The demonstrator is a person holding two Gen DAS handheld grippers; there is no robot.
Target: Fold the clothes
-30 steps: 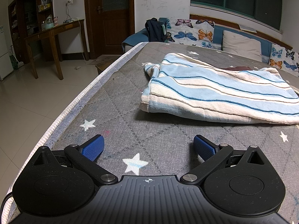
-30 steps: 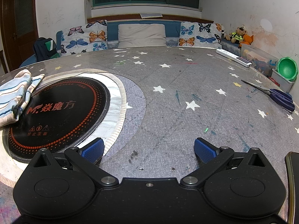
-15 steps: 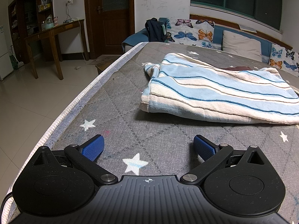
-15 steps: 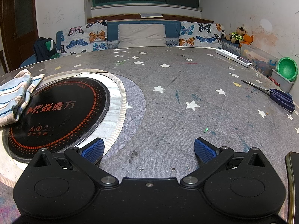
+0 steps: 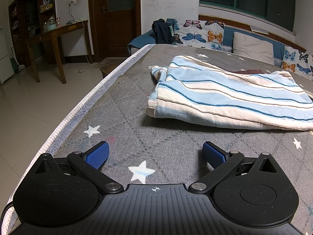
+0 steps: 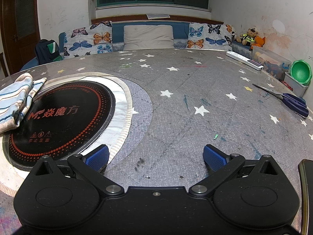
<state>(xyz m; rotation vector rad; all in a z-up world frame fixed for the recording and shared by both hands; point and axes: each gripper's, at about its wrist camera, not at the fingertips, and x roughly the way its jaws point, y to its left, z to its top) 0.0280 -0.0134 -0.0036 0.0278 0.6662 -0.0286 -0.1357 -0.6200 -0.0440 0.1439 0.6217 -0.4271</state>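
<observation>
A folded garment [image 5: 225, 96] with blue, white and beige stripes lies on the grey star-print table cover [image 5: 156, 143], ahead and to the right of my left gripper [image 5: 155, 153]. That gripper rests low over the cover, open, with nothing between its blue pads. In the right wrist view one end of the same garment [image 6: 16, 99] shows at the far left, overlapping the black round cooktop [image 6: 62, 115]. My right gripper [image 6: 155, 155] is open and empty over the cover, beside the cooktop's rim.
Blue-handled scissors [image 6: 291, 101] lie at the right edge, and a white power strip [image 6: 244, 60] lies farther back. A dark phone edge [image 6: 307, 192] sits at the lower right. The table's left edge [image 5: 78, 109] drops to a tiled floor. A butterfly-cushion sofa [image 6: 148, 37] stands behind.
</observation>
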